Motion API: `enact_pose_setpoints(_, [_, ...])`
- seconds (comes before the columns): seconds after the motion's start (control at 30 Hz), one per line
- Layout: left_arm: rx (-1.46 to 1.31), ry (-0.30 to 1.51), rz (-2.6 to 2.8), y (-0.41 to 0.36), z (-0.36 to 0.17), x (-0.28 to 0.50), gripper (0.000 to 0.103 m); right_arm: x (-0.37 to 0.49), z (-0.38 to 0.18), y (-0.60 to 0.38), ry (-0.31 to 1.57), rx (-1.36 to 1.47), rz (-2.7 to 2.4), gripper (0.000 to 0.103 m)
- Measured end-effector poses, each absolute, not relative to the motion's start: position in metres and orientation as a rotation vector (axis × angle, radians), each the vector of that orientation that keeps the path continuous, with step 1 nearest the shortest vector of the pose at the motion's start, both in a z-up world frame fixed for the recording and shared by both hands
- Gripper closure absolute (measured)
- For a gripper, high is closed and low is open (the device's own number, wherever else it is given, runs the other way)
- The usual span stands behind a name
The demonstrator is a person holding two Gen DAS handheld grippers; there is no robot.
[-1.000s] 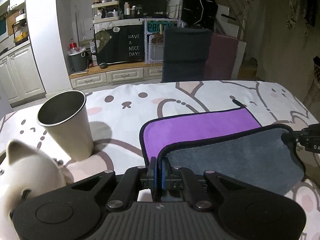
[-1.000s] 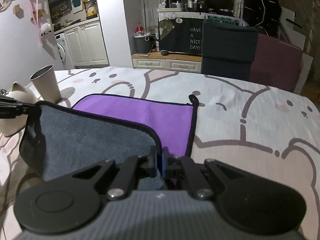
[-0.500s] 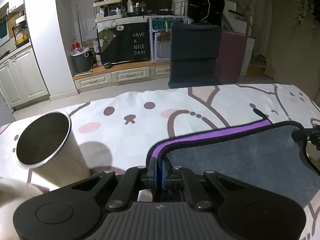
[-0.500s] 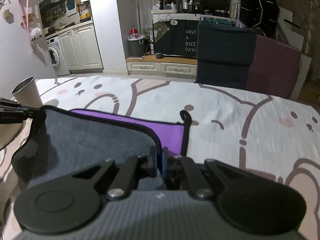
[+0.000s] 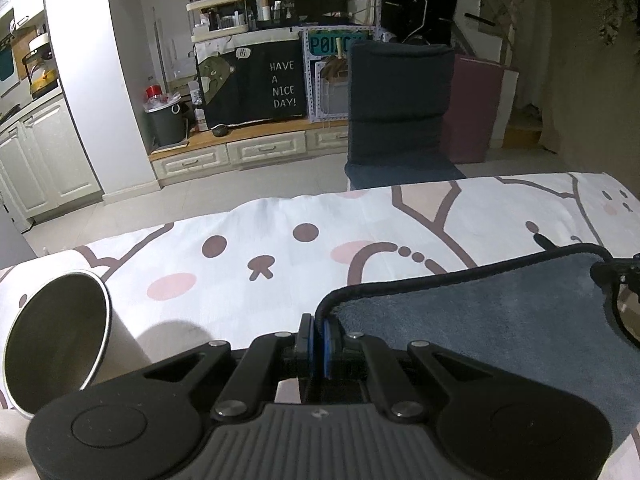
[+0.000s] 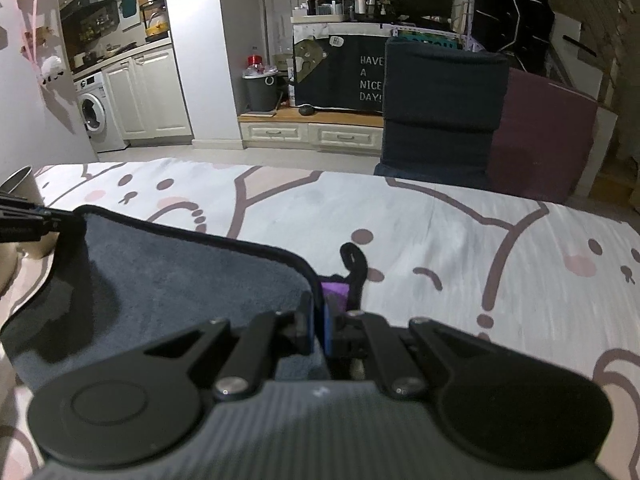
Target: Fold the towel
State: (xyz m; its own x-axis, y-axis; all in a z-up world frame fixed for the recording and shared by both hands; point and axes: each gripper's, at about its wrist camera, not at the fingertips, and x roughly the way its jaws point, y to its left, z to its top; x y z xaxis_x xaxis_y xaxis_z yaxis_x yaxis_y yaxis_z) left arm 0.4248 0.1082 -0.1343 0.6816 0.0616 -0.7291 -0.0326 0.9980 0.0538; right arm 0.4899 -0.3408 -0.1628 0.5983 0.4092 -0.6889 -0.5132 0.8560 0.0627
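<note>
The towel (image 5: 480, 312) is grey on one side and purple on the other, with black trim. Its grey side faces up and is folded forward over the purple side. My left gripper (image 5: 319, 336) is shut on the towel's left corner. My right gripper (image 6: 319, 328) is shut on the right corner of the towel (image 6: 180, 276). A sliver of purple (image 6: 334, 290) and the black hanging loop (image 6: 354, 260) show just ahead of the right gripper. Each gripper's tip shows at the edge of the other's view.
A metal cup (image 5: 60, 340) stands close to the left of the left gripper, also in the right wrist view (image 6: 20, 180). The table's cartoon-print cloth (image 5: 280, 248) stretches ahead. A dark chair (image 5: 396, 108) stands beyond the far edge.
Both grippers have carried the held towel edge forward over the purple half, which is now almost fully covered. The cup has come closer to the left gripper's side.
</note>
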Motion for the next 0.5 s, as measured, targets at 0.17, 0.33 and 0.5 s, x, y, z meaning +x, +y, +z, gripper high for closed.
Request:
enact_pose_setpoints(0.17, [0.022, 0.833, 0.060, 0.112, -0.136, 0.434, 0.097, 0.496, -0.163, -0.339, 0.768, -0.150, 0.522, 0.097])
enact_pose_setpoints(0.33, [0.029, 0.842, 0.060, 0.113, -0.137, 0.440, 0.097, 0.499, -0.163, -0.337, 0.773, -0.156, 0.517, 0.097])
enact_pose_setpoints(0.5, [0.030, 0.853, 0.062, 0.112, -0.138, 0.445, 0.097, 0.502, -0.164, -0.333, 0.776, -0.163, 0.509, 0.097])
